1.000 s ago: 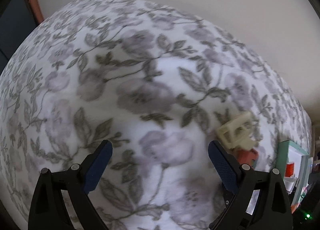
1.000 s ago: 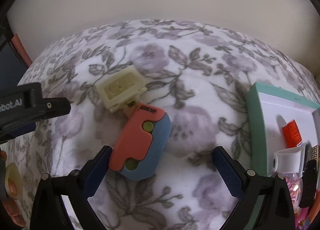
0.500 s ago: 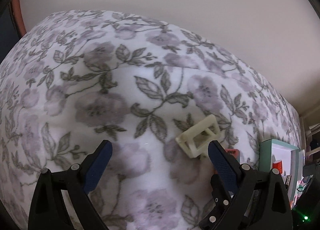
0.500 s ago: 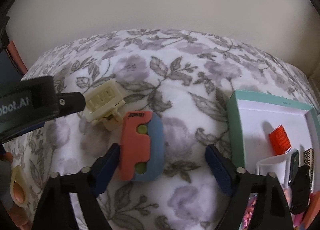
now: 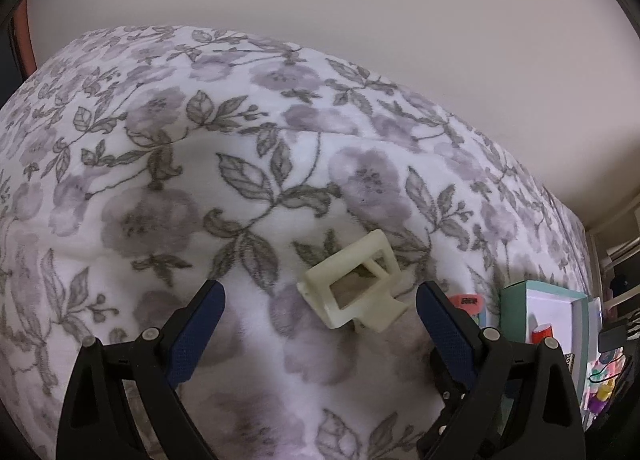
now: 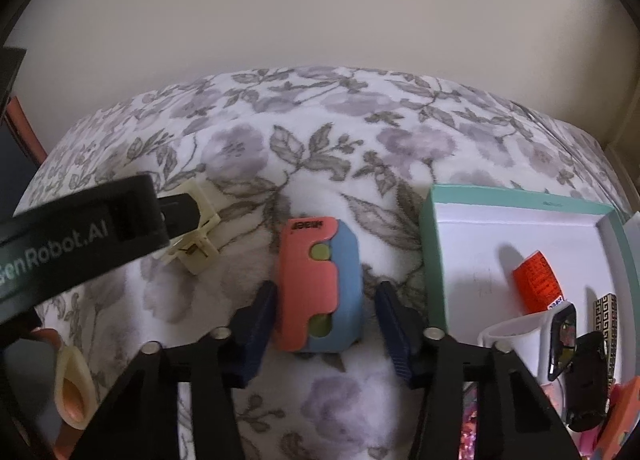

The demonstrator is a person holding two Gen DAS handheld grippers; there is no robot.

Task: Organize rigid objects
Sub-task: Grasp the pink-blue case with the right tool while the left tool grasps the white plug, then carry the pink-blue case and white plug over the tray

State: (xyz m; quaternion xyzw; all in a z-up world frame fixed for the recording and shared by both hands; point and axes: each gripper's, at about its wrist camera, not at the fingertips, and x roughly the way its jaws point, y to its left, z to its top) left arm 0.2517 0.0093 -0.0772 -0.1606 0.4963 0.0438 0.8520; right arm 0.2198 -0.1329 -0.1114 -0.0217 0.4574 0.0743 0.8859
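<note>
Item: coral-and-blue rounded plastic case point(image 6: 320, 284), on floral bed point(image 6: 320, 132), long axis along my closing right claw point(image 6: 326, 314), pads not yet touching. Left claw point(image 5: 318, 330) spread.

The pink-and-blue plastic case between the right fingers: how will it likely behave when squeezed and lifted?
The pink-and-blue case looks like hard moulded plastic, so probably stiff. Its smooth, rounded blue side may slip against the closing right gripper. Lying flat on the soft floral blanket, it seems unlikely to roll.
</note>
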